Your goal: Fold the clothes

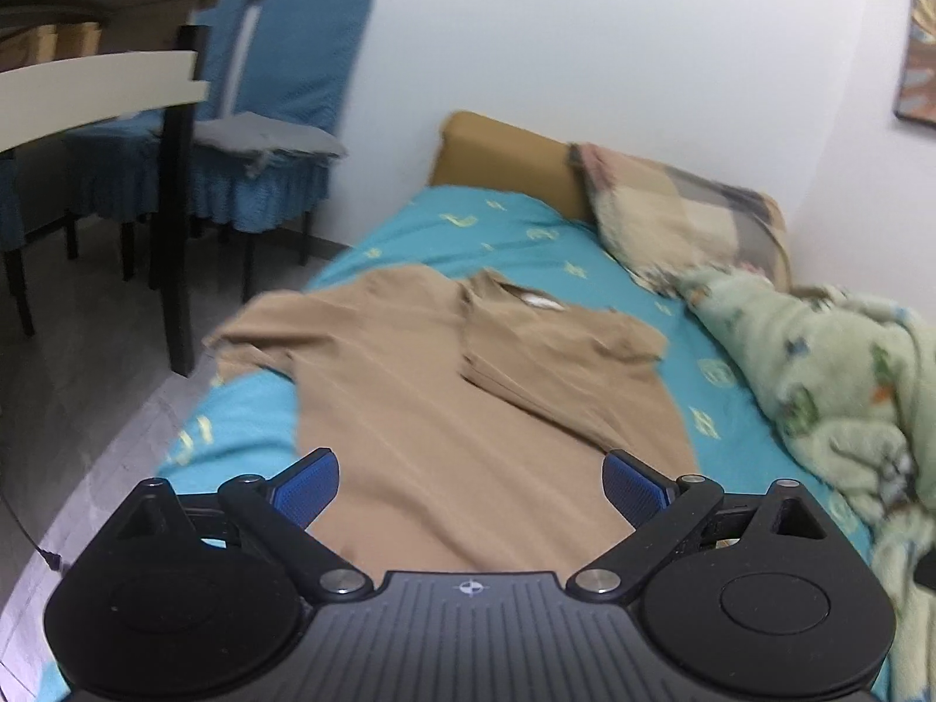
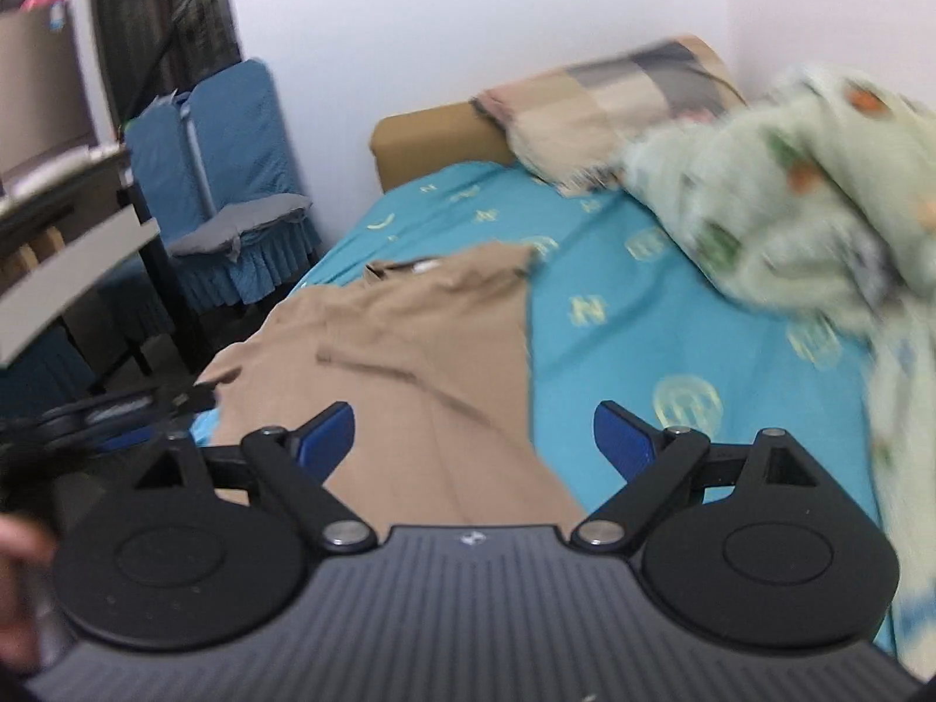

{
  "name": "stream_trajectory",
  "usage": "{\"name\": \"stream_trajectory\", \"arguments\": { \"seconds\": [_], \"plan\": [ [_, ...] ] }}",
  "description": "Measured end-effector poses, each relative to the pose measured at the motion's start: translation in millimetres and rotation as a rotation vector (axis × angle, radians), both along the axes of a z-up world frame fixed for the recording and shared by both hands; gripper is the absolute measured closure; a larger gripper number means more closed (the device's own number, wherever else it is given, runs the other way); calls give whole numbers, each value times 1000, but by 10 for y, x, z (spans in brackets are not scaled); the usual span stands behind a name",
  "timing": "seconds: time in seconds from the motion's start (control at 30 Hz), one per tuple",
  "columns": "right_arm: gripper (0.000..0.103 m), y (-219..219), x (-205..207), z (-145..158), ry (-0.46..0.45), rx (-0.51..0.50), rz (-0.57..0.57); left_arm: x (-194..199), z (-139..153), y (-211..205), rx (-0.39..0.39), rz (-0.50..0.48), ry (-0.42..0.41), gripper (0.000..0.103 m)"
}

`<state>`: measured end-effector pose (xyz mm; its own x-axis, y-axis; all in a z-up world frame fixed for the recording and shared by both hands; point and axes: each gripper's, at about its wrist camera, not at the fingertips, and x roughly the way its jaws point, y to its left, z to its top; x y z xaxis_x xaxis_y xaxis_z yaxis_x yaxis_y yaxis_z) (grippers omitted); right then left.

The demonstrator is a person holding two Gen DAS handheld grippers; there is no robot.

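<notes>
Tan shirt point(image 1: 444, 374) on teal sheet point(image 2: 632, 316), white neck label point(image 1: 541, 299) unreadable

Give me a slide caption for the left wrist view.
Open left gripper poised over a tan shirt, one side folded inward, on a teal bedsheet.

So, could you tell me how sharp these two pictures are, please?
Left wrist view: the tan shirt and bed are slightly soft, the tool crisp. Right wrist view: stronger motion blur, worst on the green blanket; both bend straight lines at the edges.
</notes>
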<state>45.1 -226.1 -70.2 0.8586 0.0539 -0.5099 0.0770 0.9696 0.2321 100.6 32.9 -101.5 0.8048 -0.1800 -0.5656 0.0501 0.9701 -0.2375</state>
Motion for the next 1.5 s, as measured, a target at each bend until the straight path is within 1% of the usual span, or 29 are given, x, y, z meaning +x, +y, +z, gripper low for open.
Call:
{"name": "stream_trajectory", "arguments": {
  "seconds": [0.07,0.13,0.23,0.3,0.33,0.4,0.53,0.63,0.67,0.73,0.77,0.8,0.83,0.87,0.9,1.03,1.07,1.1,1.23,1.3,1.4,1.43,1.5],
  "plan": [
    [13,-177,-311,28,-11,57,-40,-123,-32,-177,10,-44,21,7],
    [13,-355,-537,117,-58,108,-88,-249,-77,-374,29,-97,41,10],
    [13,-590,-756,267,-156,120,-115,-428,-167,-687,60,-178,65,13],
    [13,-727,-826,333,-205,83,-146,-541,-225,-914,76,-225,80,18],
    [13,-788,-842,338,-215,69,-167,-593,-252,-1038,77,-254,87,19],
    [13,-931,-863,295,-217,67,-205,-691,-306,-1294,74,-316,99,22],
    [13,-1265,-794,115,-160,197,-256,-889,-458,-1814,58,-451,122,28],
    [13,-1389,-753,47,-155,236,-291,-1016,-583,-2193,47,-545,145,31],
    [13,-1416,-734,25,-151,237,-297,-1017,-650,-2291,46,-557,162,31],
    [13,-1456,-694,-23,-139,244,-310,-981,-789,-2455,46,-565,200,36],
    [13,-1456,-698,-42,-133,250,-315,-949,-861,-2518,47,-561,222,44],
    [13,-1456,-700,-60,-128,255,-319,-917,-901,-2517,32,-552,242,53],
    [13,-1460,-687,-76,-126,250,-323,-884,-932,-2495,13,-542,261,59],
    [13,-1466,-672,-92,-122,245,-329,-852,-963,-2473,-6,-532,280,78],
    [13,-1479,-644,-108,-114,237,-339,-820,-994,-2451,-26,-521,298,98],
    [13,-1538,-561,-157,-85,238,-363,-691,-1116,-2364,-103,-479,373,100],
    [13,-1544,-559,-164,-82,240,-368,-688,-1060,-2302,-131,-471,376,100],
    [13,-1550,-558,-170,-79,242,-373,-706,-954,-2227,-157,-473,362,100],
    [13,-1519,-573,-149,-83,232,-374,-788,-529,-1810,-225,-460,309,100],
    [13,-1473,-571,-131,-83,219,-363,-827,-386,-1541,-244,-439,297,101],
    [13,-1390,-558,-103,-81,192,-341,-870,-295,-1048,-263,-374,332,101],
    [13,-1361,-557,-97,-82,187,-332,-882,-293,-911,-251,-350,344,101],
    [13,-1299,-546,-83,-81,167,-313,-891,-360,-733,-191,-303,376,101]
  ]
}}
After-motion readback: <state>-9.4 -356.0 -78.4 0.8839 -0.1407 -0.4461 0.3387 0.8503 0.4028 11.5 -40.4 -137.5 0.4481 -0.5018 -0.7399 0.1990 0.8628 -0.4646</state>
